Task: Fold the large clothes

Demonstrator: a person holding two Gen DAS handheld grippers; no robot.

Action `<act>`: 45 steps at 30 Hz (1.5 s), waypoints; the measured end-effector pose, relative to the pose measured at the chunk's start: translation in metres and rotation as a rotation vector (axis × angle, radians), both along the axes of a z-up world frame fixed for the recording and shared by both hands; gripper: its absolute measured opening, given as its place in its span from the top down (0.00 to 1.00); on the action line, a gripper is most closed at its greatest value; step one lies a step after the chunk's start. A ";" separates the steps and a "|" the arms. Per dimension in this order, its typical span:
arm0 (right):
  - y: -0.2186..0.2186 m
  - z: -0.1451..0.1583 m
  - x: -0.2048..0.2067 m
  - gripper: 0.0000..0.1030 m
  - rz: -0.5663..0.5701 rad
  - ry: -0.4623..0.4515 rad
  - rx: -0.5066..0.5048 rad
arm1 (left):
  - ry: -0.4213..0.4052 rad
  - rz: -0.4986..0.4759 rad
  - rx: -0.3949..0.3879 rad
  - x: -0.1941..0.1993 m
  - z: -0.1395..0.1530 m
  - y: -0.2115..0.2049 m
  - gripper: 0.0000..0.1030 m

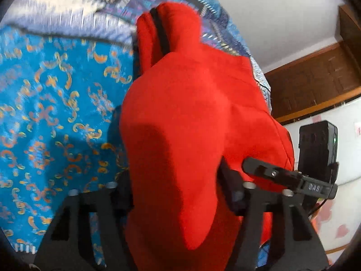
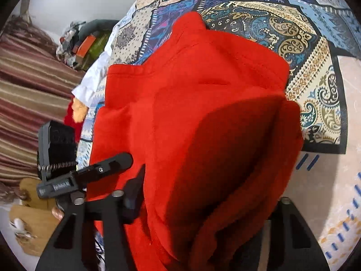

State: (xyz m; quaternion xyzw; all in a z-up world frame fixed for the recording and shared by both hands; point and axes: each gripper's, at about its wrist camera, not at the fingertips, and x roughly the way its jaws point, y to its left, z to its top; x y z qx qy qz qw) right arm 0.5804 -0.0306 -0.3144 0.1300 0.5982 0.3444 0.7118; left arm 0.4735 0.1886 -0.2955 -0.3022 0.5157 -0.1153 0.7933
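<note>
Left tongs (image 1: 178,194) grip red garment (image 1: 194,103), cloth bunched between fingers, hanging out ahead over blue bedspread (image 1: 52,103). Right tongs (image 2: 203,203) clamp the garment (image 2: 203,113) too; it drapes over them, above patchwork quilt (image 2: 304,52).

A home bedroom: a patchwork bedspread (image 2: 293,33) covers the bed, striped curtains (image 2: 29,85) hang at the left, and a wooden door (image 1: 315,79) stands far right
</note>
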 end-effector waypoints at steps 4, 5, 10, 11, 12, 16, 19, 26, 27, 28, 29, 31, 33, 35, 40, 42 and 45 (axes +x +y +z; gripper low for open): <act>0.006 0.023 -0.015 0.68 0.030 -0.071 0.004 | -0.052 -0.032 0.071 -0.015 0.034 -0.007 0.67; 0.009 0.031 -0.020 0.70 0.035 -0.083 0.003 | -0.069 -0.041 0.106 -0.021 0.046 -0.009 0.68; 0.017 0.069 -0.045 0.71 0.041 -0.127 0.013 | -0.158 -0.042 0.160 -0.058 0.097 0.000 0.69; 0.019 0.078 -0.051 0.71 0.044 -0.137 0.023 | -0.168 -0.038 0.157 -0.067 0.106 0.005 0.69; 0.021 0.088 -0.057 0.71 0.050 -0.150 0.031 | -0.179 -0.033 0.156 -0.076 0.114 0.010 0.69; 0.041 0.123 -0.084 0.71 0.081 -0.216 0.036 | -0.220 -0.013 0.178 -0.106 0.141 0.030 0.69; 0.066 0.142 -0.105 0.71 0.110 -0.254 0.034 | -0.230 0.013 0.181 -0.124 0.149 0.042 0.69; 0.113 0.131 -0.137 0.71 0.163 -0.241 0.023 | -0.160 0.065 0.156 -0.160 0.122 0.088 0.69; 0.122 0.121 -0.140 0.71 0.170 -0.219 0.017 | -0.140 0.071 0.149 -0.163 0.113 0.093 0.69; 0.126 0.114 -0.142 0.71 0.175 -0.205 0.012 | -0.111 0.078 0.139 -0.165 0.097 0.098 0.69; 0.134 0.098 -0.142 0.71 0.180 -0.173 0.002 | -0.086 0.084 0.131 -0.168 0.084 0.103 0.69; 0.146 0.074 -0.142 0.71 0.190 -0.128 -0.021 | -0.028 0.095 0.111 -0.170 0.055 0.111 0.69; 0.160 0.043 -0.142 0.71 0.216 -0.081 -0.070 | 0.049 0.103 0.089 -0.169 0.015 0.119 0.68; 0.172 0.017 -0.142 0.71 0.244 -0.059 -0.124 | 0.088 0.109 0.067 -0.170 -0.010 0.124 0.62; 0.183 -0.011 -0.138 0.64 0.322 -0.103 -0.224 | 0.019 0.095 0.102 -0.177 -0.015 0.118 0.51; 0.181 -0.011 -0.136 0.48 0.344 -0.123 -0.260 | 0.014 0.075 0.161 -0.177 -0.016 0.109 0.47; 0.172 -0.007 -0.136 0.34 0.341 -0.183 -0.309 | 0.025 0.069 0.208 -0.173 -0.018 0.106 0.43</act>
